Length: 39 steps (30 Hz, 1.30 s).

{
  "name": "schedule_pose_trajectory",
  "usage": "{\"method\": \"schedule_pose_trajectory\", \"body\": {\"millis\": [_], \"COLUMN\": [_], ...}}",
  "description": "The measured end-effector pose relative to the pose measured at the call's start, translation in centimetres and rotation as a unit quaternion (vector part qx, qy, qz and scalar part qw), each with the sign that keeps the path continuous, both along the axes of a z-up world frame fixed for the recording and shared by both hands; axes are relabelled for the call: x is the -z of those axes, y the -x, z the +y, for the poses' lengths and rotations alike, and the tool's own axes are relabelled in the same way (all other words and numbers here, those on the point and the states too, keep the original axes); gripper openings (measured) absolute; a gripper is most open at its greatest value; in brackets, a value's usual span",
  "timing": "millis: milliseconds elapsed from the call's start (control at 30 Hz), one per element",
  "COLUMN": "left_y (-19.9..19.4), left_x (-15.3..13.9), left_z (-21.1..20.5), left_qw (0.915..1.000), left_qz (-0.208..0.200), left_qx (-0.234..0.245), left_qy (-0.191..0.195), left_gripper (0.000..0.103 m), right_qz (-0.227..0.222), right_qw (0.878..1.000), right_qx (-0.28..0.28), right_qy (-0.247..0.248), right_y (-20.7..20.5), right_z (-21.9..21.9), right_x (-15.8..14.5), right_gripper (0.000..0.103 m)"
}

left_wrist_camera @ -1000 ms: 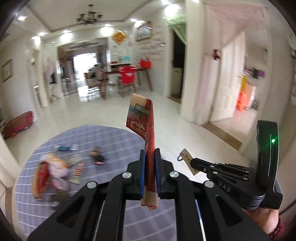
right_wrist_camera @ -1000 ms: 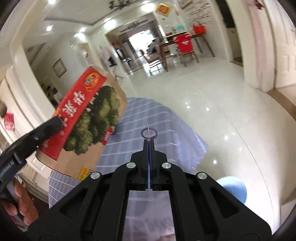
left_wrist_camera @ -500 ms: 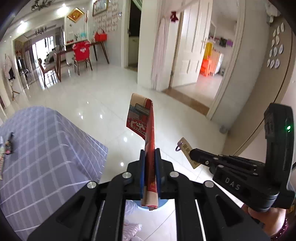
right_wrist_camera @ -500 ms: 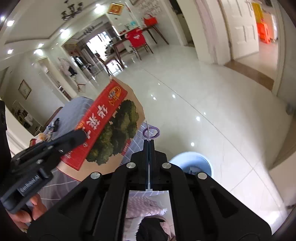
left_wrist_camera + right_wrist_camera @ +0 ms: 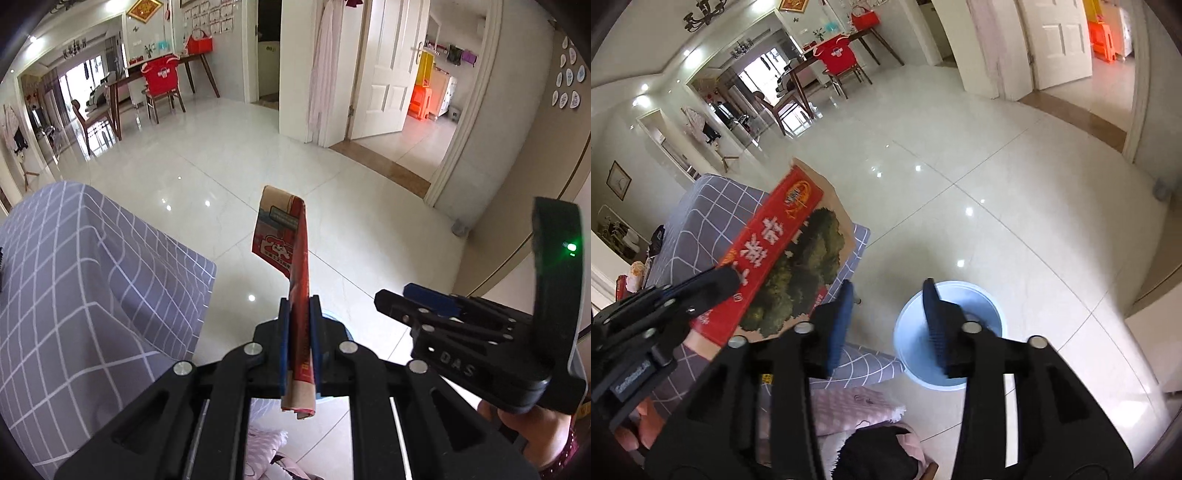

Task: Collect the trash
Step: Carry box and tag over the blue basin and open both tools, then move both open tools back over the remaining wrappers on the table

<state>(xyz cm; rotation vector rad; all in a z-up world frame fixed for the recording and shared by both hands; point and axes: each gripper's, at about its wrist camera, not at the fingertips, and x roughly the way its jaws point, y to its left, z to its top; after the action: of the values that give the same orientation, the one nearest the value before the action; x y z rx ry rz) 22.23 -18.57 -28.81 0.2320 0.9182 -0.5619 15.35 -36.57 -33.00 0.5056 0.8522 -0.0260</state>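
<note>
Left tool (image 5: 298, 325) gripped the flattened red carton (image 5: 783, 258) upright beyond the bench (image 5: 92, 280) edge, while the right tool (image 5: 886, 317), jaws spread wide and holding nothing, hung above the blue bin (image 5: 982, 295).

The right claw (image 5: 886, 317) has opened above the blue bin (image 5: 982, 299), its ringed tag gone, apparently dropped in.
</note>
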Motion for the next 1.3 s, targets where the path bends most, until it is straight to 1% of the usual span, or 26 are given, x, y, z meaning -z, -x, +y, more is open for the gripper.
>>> {"method": "schedule_pose_trajectory", "body": {"millis": [100, 133, 300, 467, 567, 600, 633, 667, 733, 800, 933, 1100, 1200, 1300], "left_y": [-0.1, 0.0, -0.4, -0.6, -1.1, -1.5, -1.7, -1.9, -1.7, -1.6, -0.8, 0.2, 1.0, 1.7], "left_x": [0.4, 0.6, 1.2, 1.1, 0.9, 0.9, 1.1, 1.1, 1.1, 1.1, 0.2, -1.9, -3.4, -5.2], "left_z": [-0.6, -0.9, -1.7, -2.7, -3.2, -3.3, -3.3, -3.0, -2.5, -2.1, -1.1, 0.5, 2.1, 4.6], "left_qw": [0.9999, 0.9999, 0.9993, 0.9989, 0.9988, 0.9988, 0.9987, 0.9984, 0.9985, 0.9985, 0.9987, 0.9991, 0.9989, 0.9981], "left_qz": [0.01, 0.012, 0.034, 0.037, 0.035, 0.04, 0.047, 0.052, 0.045, 0.047, 0.037, 0.015, -0.004, -0.029], "left_qx": [0.006, 0.008, 0.018, 0.026, 0.023, 0.014, 0.007, -0.006, -0.015, -0.021, -0.023, -0.028, -0.036, -0.05], "left_qy": [0.002, 0.002, 0.004, 0.01, 0.024, 0.024, 0.021, 0.021, 0.029, 0.022, 0.025, 0.027, 0.03, 0.022], "left_gripper": [0.01, 0.01, 0.01, 0.011, 0.019, 0.041, 0.072, 0.078, 0.078, 0.078, 0.078, 0.078, 0.078, 0.078], "right_qz": [-0.001, -0.003, -0.01, -0.036, -0.052, -0.052, -0.052, -0.052, -0.051, -0.05, -0.048, -0.057, -0.066, -0.077], "right_qw": [1.0, 1.0, 0.999, 0.997, 0.995, 0.995, 0.995, 0.995, 0.995, 0.995, 0.996, 0.997, 0.997, 0.997], "right_qx": [0.008, 0.012, 0.03, 0.063, 0.08, 0.083, 0.085, 0.086, 0.085, 0.083, 0.075, 0.054, 0.039, 0.017], "right_qy": [-0.001, 0.0, -0.005, -0.008, -0.012, -0.011, -0.011, -0.011, -0.012, -0.01, -0.01, -0.008, -0.005, -0.002], "right_y": [-0.3, 0.0, 0.9, 1.8, 2.7, 2.8, 3.0, 3.0, 3.1, 3.1, 2.9, 2.5, 2.2, 1.8], "right_z": [-1.2, -1.4, -2.5, -3.4, -3.9, -4.1, -4.4, -4.5, -4.3, -4.1, -3.1, -0.9, 0.8, 3.2], "right_x": [0.0, -0.2, -0.7, -1.8, -2.6, -2.7, -2.7, -2.8, -2.9, -3.0, -3.2, -4.4, -5.3, -6.7], "right_gripper": [0.041, 0.043, 0.045, 0.045, 0.045, 0.045, 0.045, 0.045, 0.045, 0.045, 0.045, 0.046, 0.046, 0.046]}}
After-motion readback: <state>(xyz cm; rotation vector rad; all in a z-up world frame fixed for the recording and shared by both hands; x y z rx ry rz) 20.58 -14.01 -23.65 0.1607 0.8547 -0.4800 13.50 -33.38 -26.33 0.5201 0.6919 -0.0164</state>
